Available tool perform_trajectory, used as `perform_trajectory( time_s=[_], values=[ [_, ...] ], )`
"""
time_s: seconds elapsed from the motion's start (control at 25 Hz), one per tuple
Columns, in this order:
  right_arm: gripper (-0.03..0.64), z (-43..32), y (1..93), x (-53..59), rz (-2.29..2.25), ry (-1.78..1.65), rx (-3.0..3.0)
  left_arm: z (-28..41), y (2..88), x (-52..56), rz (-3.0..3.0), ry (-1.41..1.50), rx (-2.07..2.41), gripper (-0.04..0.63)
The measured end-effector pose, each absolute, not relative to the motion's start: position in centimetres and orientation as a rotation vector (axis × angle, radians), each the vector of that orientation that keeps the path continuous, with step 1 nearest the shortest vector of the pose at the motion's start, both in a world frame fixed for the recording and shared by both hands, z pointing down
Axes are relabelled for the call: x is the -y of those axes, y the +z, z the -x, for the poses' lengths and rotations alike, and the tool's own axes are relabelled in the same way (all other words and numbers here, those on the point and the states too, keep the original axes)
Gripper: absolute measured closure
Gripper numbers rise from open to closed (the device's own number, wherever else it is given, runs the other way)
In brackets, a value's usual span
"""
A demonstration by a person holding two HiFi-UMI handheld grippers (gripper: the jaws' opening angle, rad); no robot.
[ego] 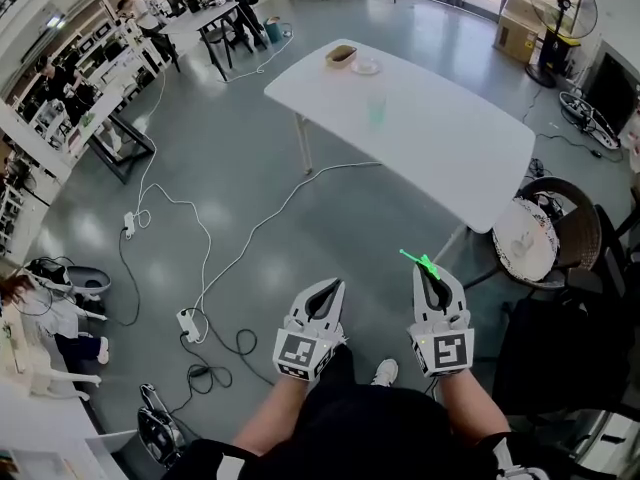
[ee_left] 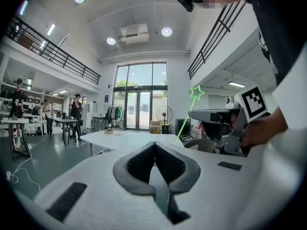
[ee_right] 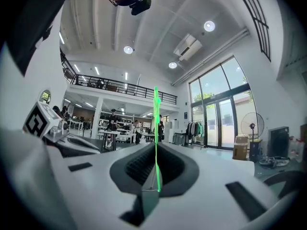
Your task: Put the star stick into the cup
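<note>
My right gripper (ego: 432, 273) is shut on a thin green star stick (ego: 421, 263), whose star end points up and left; in the right gripper view the star stick (ee_right: 156, 138) rises straight from the closed jaws. In the left gripper view the star stick (ee_left: 188, 114) shows its star outline at upper right. My left gripper (ego: 324, 290) is shut with nothing in it, held level beside the right one. The clear greenish cup (ego: 376, 106) stands near the middle of the white table (ego: 450, 158), well ahead of both grippers.
A small bowl (ego: 341, 55) and a saucer (ego: 366, 66) sit at the table's far end. A wicker chair (ego: 545, 233) stands right of the table. Cables and power strips (ego: 187, 321) lie on the grey floor at left. Desks and people are at far left.
</note>
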State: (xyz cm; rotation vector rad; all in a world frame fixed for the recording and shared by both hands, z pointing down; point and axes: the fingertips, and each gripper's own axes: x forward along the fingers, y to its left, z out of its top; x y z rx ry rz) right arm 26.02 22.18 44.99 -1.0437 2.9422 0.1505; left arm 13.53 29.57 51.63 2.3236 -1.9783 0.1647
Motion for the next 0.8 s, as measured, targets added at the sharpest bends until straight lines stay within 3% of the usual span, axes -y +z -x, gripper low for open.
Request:
perform_trajectory(
  time_s=[0.8],
  values=[
    [0.601, -12.0, 42.2, -14.4, 1.248, 0.254, -2.88, 3.1, 48.9, -20.9, -2.442, 0.176, 1.873, 0.584]
  ],
)
